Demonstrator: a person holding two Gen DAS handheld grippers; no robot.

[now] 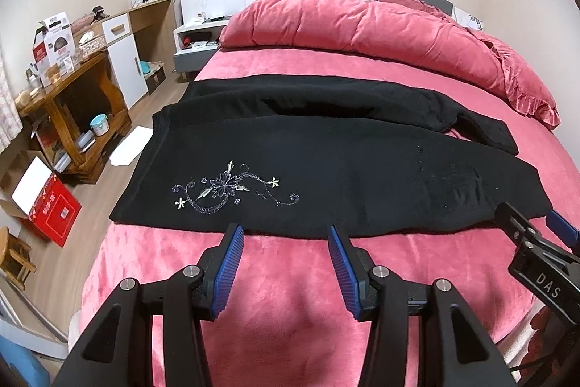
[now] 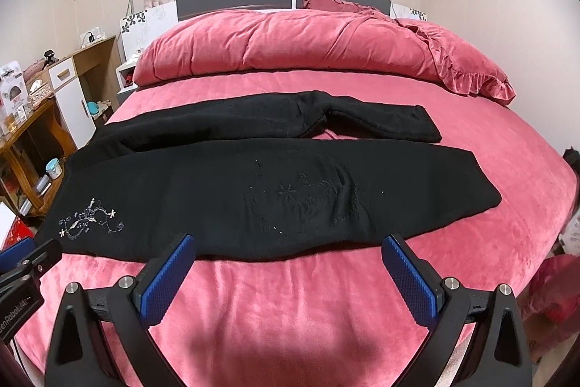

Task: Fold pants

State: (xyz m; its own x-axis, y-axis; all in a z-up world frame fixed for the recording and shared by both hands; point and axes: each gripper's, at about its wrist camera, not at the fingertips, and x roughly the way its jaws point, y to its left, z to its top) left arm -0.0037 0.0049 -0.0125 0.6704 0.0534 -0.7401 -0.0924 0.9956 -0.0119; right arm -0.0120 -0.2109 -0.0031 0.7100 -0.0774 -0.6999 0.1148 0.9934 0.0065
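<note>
Black pants [image 1: 326,169] lie flat across the pink bed, waist at the left with a silver flower embroidery [image 1: 232,187], legs running right; the far leg is bent back on itself. They also show in the right wrist view [image 2: 272,191]. My left gripper [image 1: 286,234] is open and empty, just short of the pants' near edge by the embroidery. My right gripper [image 2: 288,249] is open and empty, at the near edge over the leg part. The right gripper also shows at the right of the left wrist view [image 1: 529,227].
A rolled pink duvet [image 1: 362,28] and pillow lie at the head of the bed [image 1: 282,296]. On the left stand a wooden table [image 1: 69,97], a desk, a nightstand and a red box [image 1: 54,205] on the floor.
</note>
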